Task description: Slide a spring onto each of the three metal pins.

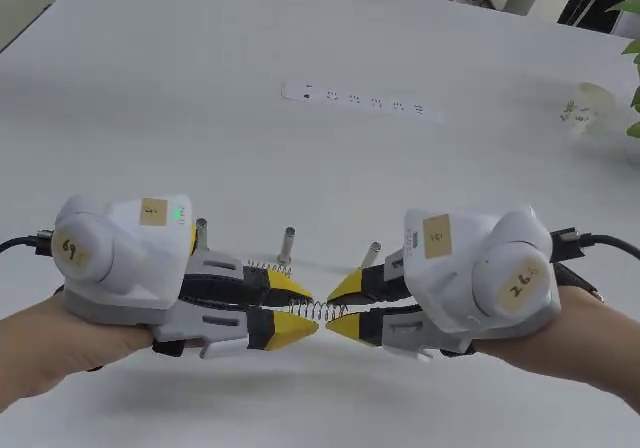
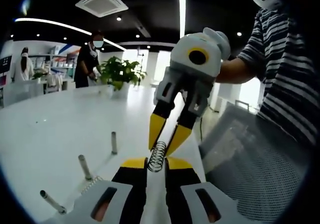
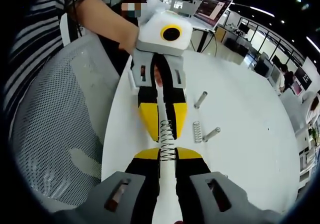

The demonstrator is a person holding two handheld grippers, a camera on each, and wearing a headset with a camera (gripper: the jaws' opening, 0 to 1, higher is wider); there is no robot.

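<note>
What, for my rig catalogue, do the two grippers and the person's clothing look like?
The left gripper and right gripper match: rounded white housings on grey bodies, black jaws tipped yellow, numbered tan stickers, a black cable at each rear. The left has a green light. The shirt is black-and-white striped.

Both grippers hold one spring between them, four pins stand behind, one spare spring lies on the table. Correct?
Not quite: there are three pins, not four, as the head view shows. The rest holds: the left gripper and right gripper hold one spring between them, and a spare spring lies on the table.
</note>
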